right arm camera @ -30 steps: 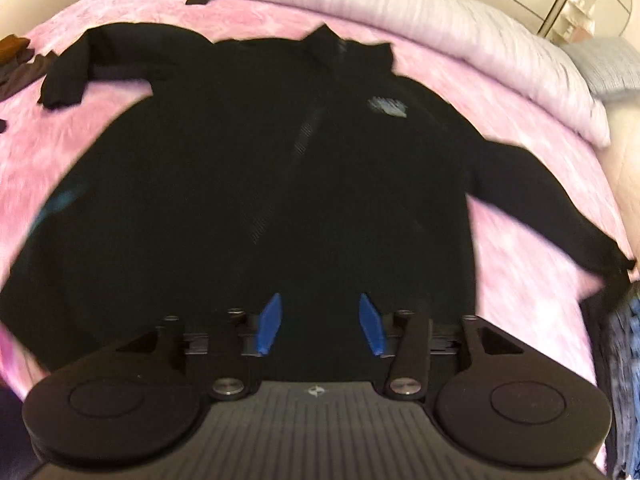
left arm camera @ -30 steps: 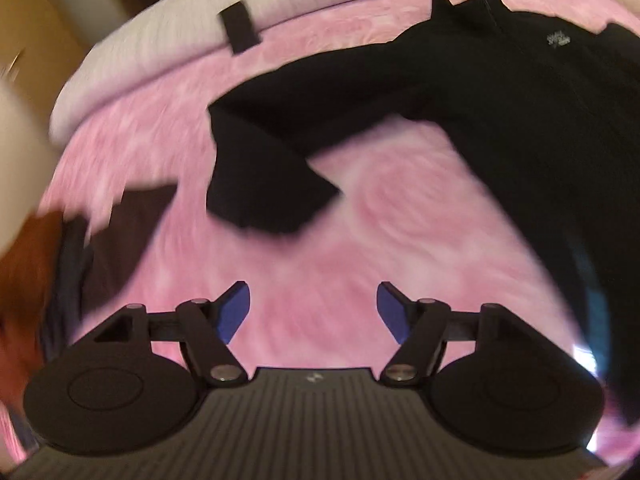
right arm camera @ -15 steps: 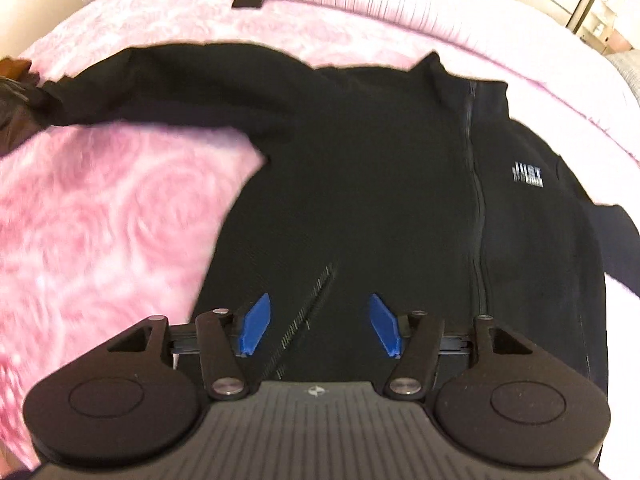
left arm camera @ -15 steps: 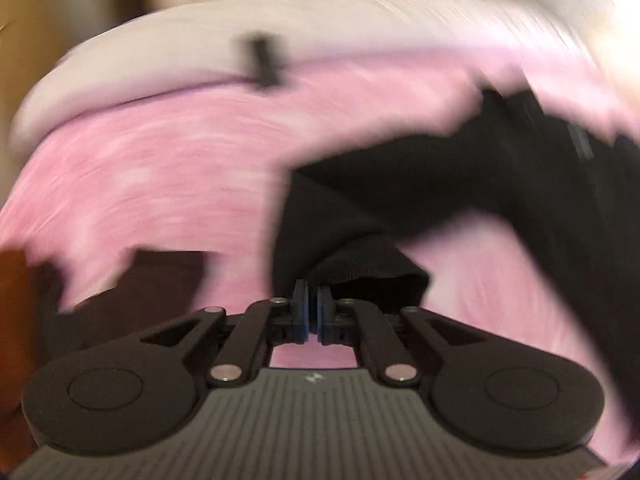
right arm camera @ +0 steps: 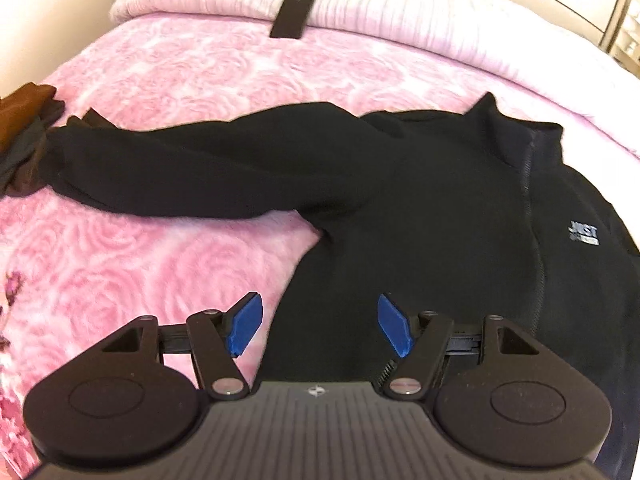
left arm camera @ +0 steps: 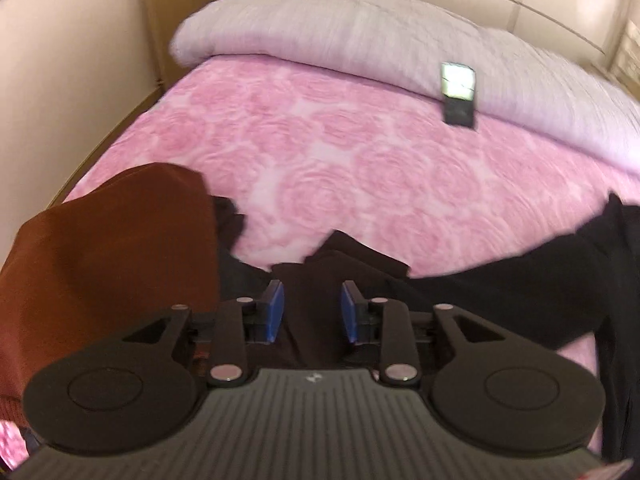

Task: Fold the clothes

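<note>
Lying flat on the pink bed (right arm camera: 168, 80), black jacket (right arm camera: 440, 208) beneath parted right hand-held gripper (right arm camera: 319, 325); left hand-held gripper (left arm camera: 311, 312) parted over its sleeve cuff (left arm camera: 320, 280).

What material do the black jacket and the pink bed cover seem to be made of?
The black jacket looks like soft matte fleece or a thick knit: it shows no shine, lies in rounded folds, and has a zip and a small printed logo. The pink bed cover looks like plush fabric with a raised rose pattern, slightly glossy on the swirls. Neither fibre can be told for certain.
</note>
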